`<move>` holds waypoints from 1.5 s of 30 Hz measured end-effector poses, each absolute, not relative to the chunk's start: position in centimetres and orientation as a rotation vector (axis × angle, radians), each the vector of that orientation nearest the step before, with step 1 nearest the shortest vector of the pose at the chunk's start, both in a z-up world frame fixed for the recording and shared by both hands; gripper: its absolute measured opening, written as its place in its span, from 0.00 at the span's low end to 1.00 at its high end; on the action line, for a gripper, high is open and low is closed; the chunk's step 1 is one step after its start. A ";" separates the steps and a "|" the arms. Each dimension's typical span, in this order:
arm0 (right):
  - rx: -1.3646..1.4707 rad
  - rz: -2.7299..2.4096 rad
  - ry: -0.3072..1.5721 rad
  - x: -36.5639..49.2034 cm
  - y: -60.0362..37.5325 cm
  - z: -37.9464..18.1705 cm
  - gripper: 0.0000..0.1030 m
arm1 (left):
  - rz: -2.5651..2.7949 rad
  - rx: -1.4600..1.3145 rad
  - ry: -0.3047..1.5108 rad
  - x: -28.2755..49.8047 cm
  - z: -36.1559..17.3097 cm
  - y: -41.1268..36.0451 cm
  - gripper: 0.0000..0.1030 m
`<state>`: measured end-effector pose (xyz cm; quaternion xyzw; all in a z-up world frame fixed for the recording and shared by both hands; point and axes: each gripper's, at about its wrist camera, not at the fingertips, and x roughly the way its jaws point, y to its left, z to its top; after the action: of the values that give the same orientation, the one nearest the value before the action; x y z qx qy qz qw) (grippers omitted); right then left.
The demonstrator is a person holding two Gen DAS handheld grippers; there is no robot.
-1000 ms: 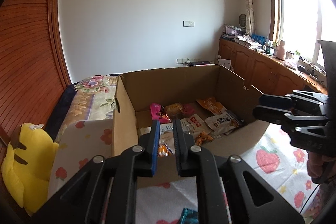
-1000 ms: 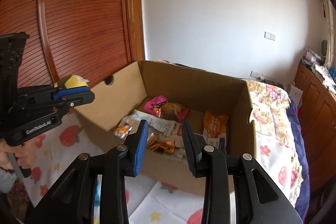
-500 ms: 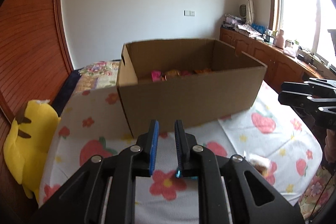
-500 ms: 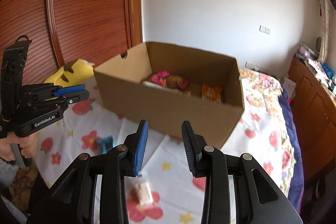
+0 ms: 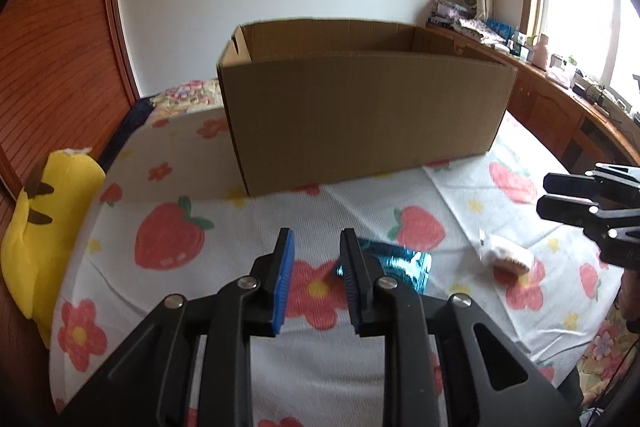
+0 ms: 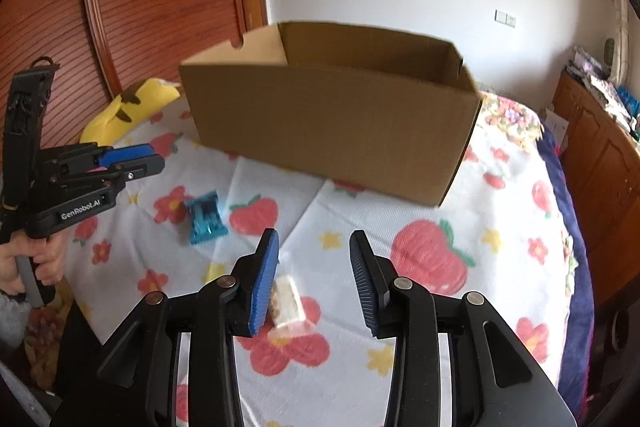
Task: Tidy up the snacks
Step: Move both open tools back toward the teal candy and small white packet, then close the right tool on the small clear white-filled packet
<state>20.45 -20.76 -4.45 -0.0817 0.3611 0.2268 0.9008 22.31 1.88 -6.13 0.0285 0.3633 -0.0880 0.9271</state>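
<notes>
A blue foil snack packet [image 5: 396,263] lies on the strawberry-print cloth [image 5: 168,239], partly hidden behind the right finger of my left gripper [image 5: 316,239]. That gripper's jaws are opening, with only cloth between them. A clear-wrapped pastry [image 6: 286,303] lies on the cloth low between the fingers of my right gripper [image 6: 315,239], close to the left pad. Its jaws are opening too and do not touch the pastry. The blue packet [image 6: 204,215] and left gripper [image 6: 120,163] show at the left of the right wrist view. The pastry [image 5: 508,257] and right gripper [image 5: 580,203] show at the right of the left wrist view.
An open cardboard box [image 5: 360,107] stands on the cloth beyond both snacks, its inside hidden from here. A yellow plush toy [image 5: 48,227] lies at the left edge by the wooden wall. Wooden cabinets [image 6: 600,155] run along the right. A person's hand [image 6: 36,259] holds the left gripper.
Both grippers have drawn back from over the box and sunk toward the cloth. The box's contents have dropped out of sight, the two loose snacks have come into view, and both jaws stand wider.
</notes>
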 end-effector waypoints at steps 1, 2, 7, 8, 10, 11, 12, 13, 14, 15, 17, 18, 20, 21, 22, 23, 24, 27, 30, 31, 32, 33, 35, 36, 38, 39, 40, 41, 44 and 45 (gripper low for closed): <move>-0.169 0.472 0.760 20.4 -20.7 -5.1 0.36 | -0.181 0.059 0.752 22.3 -6.5 1.8 0.22; -0.168 0.474 0.768 20.5 -20.6 -5.4 0.36 | -0.180 0.061 0.757 22.2 -6.7 1.7 0.22; -0.169 0.484 0.810 20.6 -20.2 -7.5 0.36 | -0.187 0.061 0.783 22.3 -7.6 1.1 0.23; -0.170 0.486 0.816 20.7 -20.1 -7.8 0.36 | -0.188 0.058 0.784 22.3 -7.7 1.1 0.24; -0.169 0.496 0.831 20.7 -19.9 -8.3 0.36 | -0.189 0.054 0.789 22.3 -7.9 1.0 0.26; -0.168 0.503 0.837 20.8 -19.8 -8.4 0.36 | -0.190 0.053 0.792 22.3 -7.9 0.9 0.27; -0.171 0.513 0.847 20.8 -19.6 -8.7 0.36 | -0.191 0.054 0.796 22.3 -8.0 0.9 0.27; -0.174 0.518 0.852 20.8 -19.5 -8.8 0.36 | -0.194 0.055 0.798 22.2 -8.1 0.8 0.28; -0.179 0.522 0.856 20.7 -19.2 -9.1 0.36 | -0.195 0.054 0.800 22.2 -8.1 0.7 0.28; -0.184 0.525 0.860 20.7 -19.0 -9.2 0.36 | -0.197 0.052 0.801 22.2 -8.1 0.7 0.28; -0.187 0.532 0.869 20.6 -18.8 -9.5 0.36 | -0.199 0.041 0.803 22.1 -8.1 0.7 0.29; -0.192 0.535 0.873 20.6 -18.7 -9.6 0.36 | -0.201 0.035 0.804 22.1 -8.0 0.7 0.31; -0.207 0.535 0.878 20.5 -18.4 -9.9 0.36 | -0.204 0.021 0.807 22.0 -8.0 0.6 0.32; -0.217 0.534 0.875 20.4 -18.3 -10.0 0.36 | -0.205 0.017 0.810 22.0 -8.0 0.5 0.32; -0.228 0.528 0.867 20.3 -18.3 -10.0 0.28 | -0.207 0.014 0.813 22.0 -8.0 0.5 0.32; -0.236 0.524 0.859 20.2 -18.3 -10.0 0.19 | -0.206 0.013 0.816 22.0 -8.1 0.3 0.33; -0.247 0.522 0.851 20.1 -18.2 -9.9 0.19 | -0.205 0.011 0.817 22.0 -8.1 0.2 0.33; -0.253 0.519 0.845 19.9 -18.5 -9.9 0.19 | -0.211 -0.006 0.821 21.9 -8.0 -0.1 0.34; -0.254 0.514 0.839 19.7 -18.9 -10.0 0.19 | -0.218 -0.020 0.830 21.9 -8.0 -0.6 0.34; -0.247 0.516 0.840 19.8 -19.0 -10.0 0.19 | -0.221 -0.025 0.834 21.9 -8.0 -0.8 0.34; -0.244 0.516 0.841 19.8 -19.0 -10.0 0.19 | -0.224 -0.031 0.838 21.9 -8.0 -1.0 0.34; -0.242 0.515 0.839 19.9 -19.0 -10.0 0.20 | -0.226 -0.035 0.840 22.0 -8.0 -1.1 0.34; -0.236 0.513 0.838 20.0 -19.0 -10.2 0.20 | -0.228 -0.046 0.848 22.2 -8.0 -1.5 0.34; -0.234 0.513 0.838 20.0 -19.0 -10.2 0.20 | -0.229 -0.050 0.856 22.3 -8.1 -1.7 0.34; -0.241 0.510 0.833 19.9 -19.0 -10.2 0.20 | -0.232 -0.060 0.878 22.6 -8.4 -2.1 0.34; -0.241 0.511 0.833 19.9 -19.0 -10.2 0.20 | -0.231 -0.061 0.885 22.7 -8.5 -2.2 0.34; -0.235 0.512 0.833 20.0 -19.0 -10.2 0.20 | -0.228 -0.062 0.897 22.9 -8.7 -2.3 0.34; -0.230 0.513 0.834 20.0 -19.1 -10.2 0.20 | -0.223 -0.064 0.904 23.0 -8.8 -2.5 0.34; -0.224 0.511 0.832 20.0 -19.2 -10.2 0.20 | -0.205 -0.074 0.930 23.6 -9.2 -2.6 0.35; -0.222 0.511 0.831 19.9 -19.2 -10.2 0.20 | -0.203 -0.082 0.938 23.8 -9.4 -2.6 0.35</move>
<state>19.94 -19.22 -10.22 -0.1065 0.3983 0.2448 0.8776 23.82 -2.58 -9.37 -0.0394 0.4513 -0.0977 0.8862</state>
